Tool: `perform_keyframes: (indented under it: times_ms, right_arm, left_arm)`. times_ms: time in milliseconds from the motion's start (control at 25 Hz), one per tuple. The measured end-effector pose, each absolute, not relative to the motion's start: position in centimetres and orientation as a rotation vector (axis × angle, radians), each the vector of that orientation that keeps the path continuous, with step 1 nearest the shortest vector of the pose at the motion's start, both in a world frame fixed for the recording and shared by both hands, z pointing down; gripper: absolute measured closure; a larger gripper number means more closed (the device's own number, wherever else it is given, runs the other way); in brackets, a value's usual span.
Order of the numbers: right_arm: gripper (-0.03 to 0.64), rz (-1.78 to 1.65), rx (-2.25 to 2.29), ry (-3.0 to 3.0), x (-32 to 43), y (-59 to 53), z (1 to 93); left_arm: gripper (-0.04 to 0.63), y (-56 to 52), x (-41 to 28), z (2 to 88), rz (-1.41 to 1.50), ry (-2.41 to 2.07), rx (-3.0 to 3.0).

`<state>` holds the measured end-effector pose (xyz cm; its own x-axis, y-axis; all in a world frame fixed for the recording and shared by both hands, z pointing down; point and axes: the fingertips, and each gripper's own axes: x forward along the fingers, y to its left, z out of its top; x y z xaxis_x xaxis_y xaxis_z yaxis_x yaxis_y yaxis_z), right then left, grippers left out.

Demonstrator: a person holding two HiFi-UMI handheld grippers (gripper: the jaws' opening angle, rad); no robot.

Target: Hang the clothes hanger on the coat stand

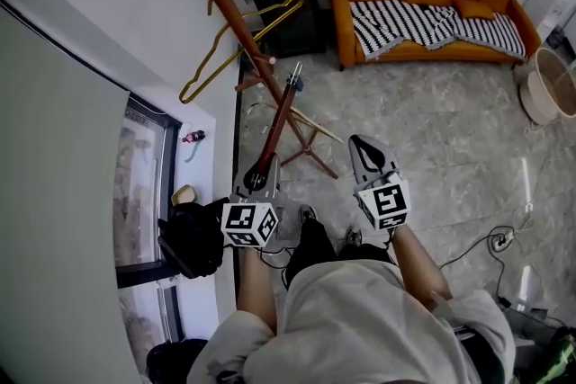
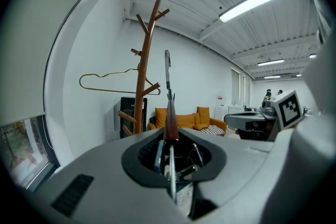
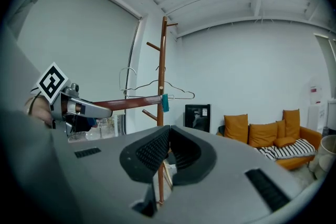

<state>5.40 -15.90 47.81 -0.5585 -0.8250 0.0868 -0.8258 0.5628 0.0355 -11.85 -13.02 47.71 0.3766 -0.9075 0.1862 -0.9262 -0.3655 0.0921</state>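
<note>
Left gripper (image 1: pixel 258 183) jaws pinch the wooden clothes hanger (image 1: pixel 281 120); right gripper (image 1: pixel 367 150) jaws are pressed together, empty. Its hook should drop over 1 free coat stand (image 1: pixel 227 9) peg.

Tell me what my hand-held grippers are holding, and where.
Left hand-held gripper clamps the brown wooden clothes hanger by its near end; right hand-held gripper holds nothing.
</note>
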Motion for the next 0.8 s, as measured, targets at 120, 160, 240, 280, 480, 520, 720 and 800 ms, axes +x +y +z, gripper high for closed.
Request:
perform_keyframes:
  times_ms: [120, 160, 240, 280, 480, 520, 720, 800]
  right_arm:
    - [0.612, 0.015, 1.430, -2.678, 5.4, -17.0, 48.3]
    - [0.612, 0.016, 1.436, -2.671, 5.5, -17.4, 48.4]
    - [0.612, 0.024, 1.454, -2.655, 5.6, -18.3, 48.6]
    - [0.612, 0.030, 1.463, -2.646, 5.6, -18.6, 48.7]
    - [0.612, 0.042, 1.501, -2.615, 5.4, -20.4, 48.8]
    - [0.612, 0.043, 1.509, -2.611, 5.3, -20.6, 48.7]
    - [0.612, 0.062, 1.558, -2.582, 4.7, -22.0, 48.9]
    - [0.612, 0.068, 1.579, -2.566, 4.7, -22.5, 49.1]
  left_arm:
    - [0.532, -14.7, -11.7, 47.9, 0.166, -1.635, 2.466]
    - [0.532, -15.4, -11.6, 47.9, 0.172, -1.626, 2.474]
    - [0.532, -16.6, -11.5, 47.7, 0.179, -1.604, 2.493]
    - [0.532, -17.2, -11.5, 47.6, 0.182, -1.592, 2.502]
    - [0.532, -19.7, -11.6, 47.4, 0.197, -1.552, 2.529]
    - [0.532, -20.2, -11.8, 47.4, 0.199, -1.543, 2.531]
    - [0.532, -22.4, -12.0, 47.5, 0.211, -1.483, 2.562]
    - [0.532, -23.4, -11.9, 47.7, 0.219, -1.453, 2.577]
